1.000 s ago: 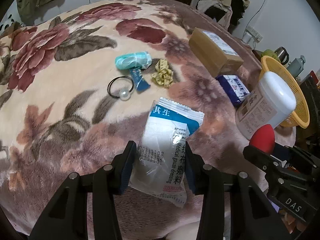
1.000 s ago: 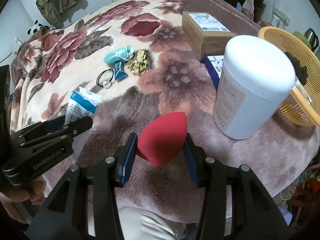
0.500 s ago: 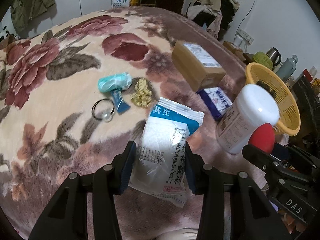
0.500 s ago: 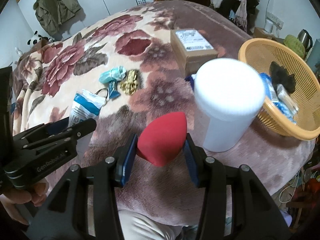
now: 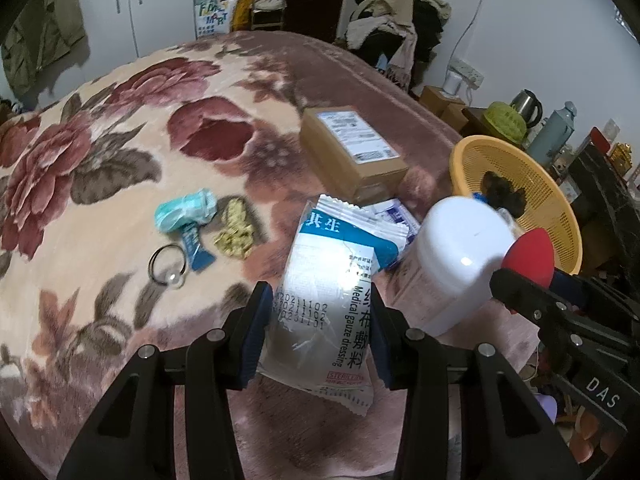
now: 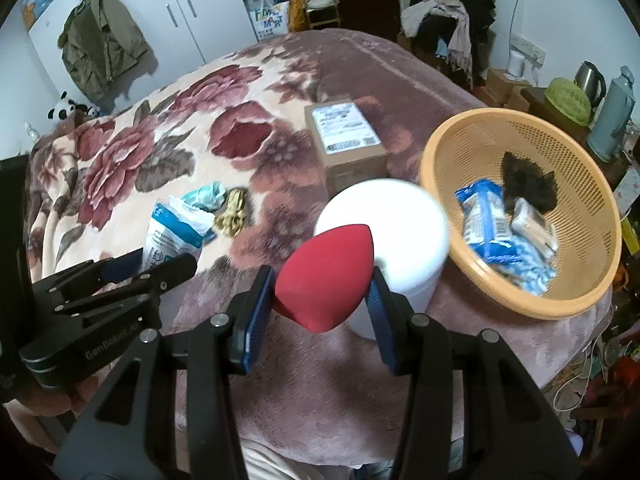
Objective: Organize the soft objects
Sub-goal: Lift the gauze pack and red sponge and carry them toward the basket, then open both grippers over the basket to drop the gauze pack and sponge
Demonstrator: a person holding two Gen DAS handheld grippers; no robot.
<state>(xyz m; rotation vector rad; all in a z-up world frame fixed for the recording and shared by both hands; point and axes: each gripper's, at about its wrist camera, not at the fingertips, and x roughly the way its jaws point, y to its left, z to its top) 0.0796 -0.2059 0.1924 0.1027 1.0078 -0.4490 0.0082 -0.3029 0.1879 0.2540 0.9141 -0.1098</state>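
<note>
Red sponge (image 6: pixel 326 276): light, squashy; clamped at its waist by right gripper (image 6: pixel 322 292), basket (image 6: pixel 520 304) at 2 o'clock. Gauze packet (image 5: pixel 328 308): limp, slick; pinched mid-body by left gripper (image 5: pixel 318 336)

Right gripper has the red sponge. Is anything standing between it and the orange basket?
Yes. The white canister stands on the blanket directly ahead of the red sponge held in the right gripper, with the orange basket to its right. The sponge appears raised, so passing over or right of the canister looks feasible.
</note>
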